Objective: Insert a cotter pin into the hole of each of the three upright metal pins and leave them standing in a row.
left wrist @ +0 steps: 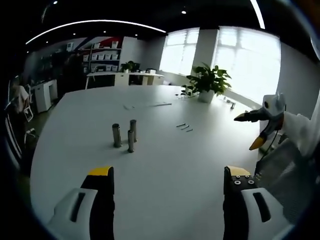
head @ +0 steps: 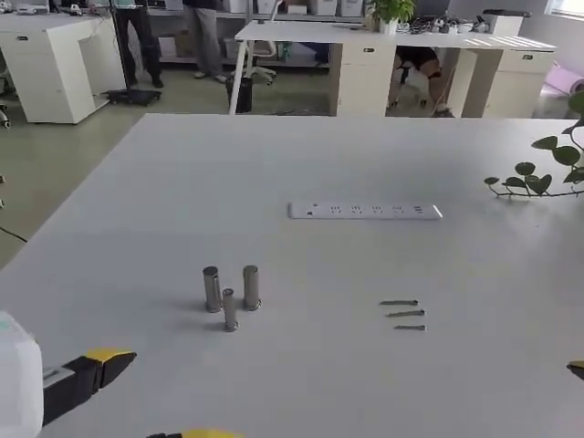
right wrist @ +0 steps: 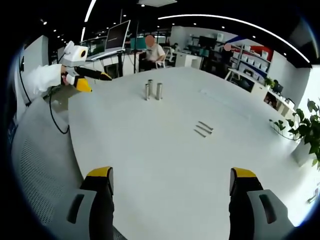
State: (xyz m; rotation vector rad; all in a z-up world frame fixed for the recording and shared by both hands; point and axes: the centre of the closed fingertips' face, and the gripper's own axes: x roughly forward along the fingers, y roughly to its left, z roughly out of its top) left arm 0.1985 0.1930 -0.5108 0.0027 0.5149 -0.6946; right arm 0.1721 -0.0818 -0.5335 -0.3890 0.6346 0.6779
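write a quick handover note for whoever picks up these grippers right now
Left gripper: open, empty, held over the table.
Right gripper: open, empty, also over the table.
Three metal pins stand upright in a tight cluster, not a row.
Three cotter pins lie side by side on the table, to the right of them in the head view and apart from them.
Done: nothing inserted.
Left: all three insertions, then line the pins up.

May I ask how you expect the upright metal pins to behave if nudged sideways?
The metal pins stand tall on narrow bases, so they probably tip easily. Clustered closely, one may knock another. Being round, a fallen one would likely roll on the smooth table.
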